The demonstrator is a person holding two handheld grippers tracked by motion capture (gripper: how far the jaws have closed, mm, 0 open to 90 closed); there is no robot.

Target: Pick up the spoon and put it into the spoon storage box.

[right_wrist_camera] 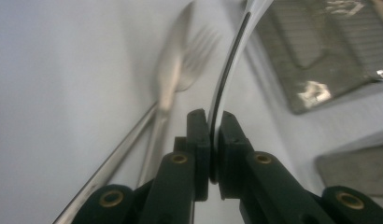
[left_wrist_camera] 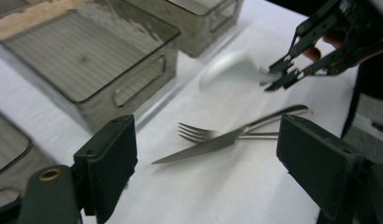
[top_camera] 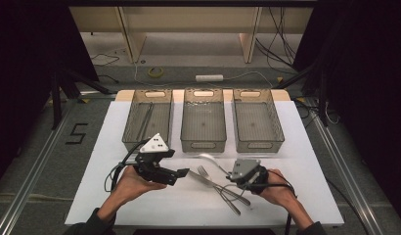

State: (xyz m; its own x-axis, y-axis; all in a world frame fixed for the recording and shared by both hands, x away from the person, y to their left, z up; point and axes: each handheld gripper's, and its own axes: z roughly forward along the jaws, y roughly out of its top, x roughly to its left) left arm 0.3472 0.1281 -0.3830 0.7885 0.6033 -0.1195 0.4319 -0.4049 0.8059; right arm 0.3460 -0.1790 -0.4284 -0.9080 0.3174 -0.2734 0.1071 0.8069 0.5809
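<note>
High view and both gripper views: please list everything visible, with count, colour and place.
bins: three, smoky clear, row at table's far edge; left one holds thin utensils.
spoon: one, silver, handle gripped, bowl near middle bin.
fork: one, silver, table centre.
knife: one, silver, lying across the fork.
table: one, white cover.
cables: several, on floor beyond.
left tongs: black, open, aimed at cutlery.
right tongs: black, shut on spoon.
hands: two, near edge.

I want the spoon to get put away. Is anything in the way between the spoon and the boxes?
Nothing visible blocks it. The right gripper is shut on the spoon, close to the near wall of the middle bin. The fork and knife lie nearer the person, not between.
</note>
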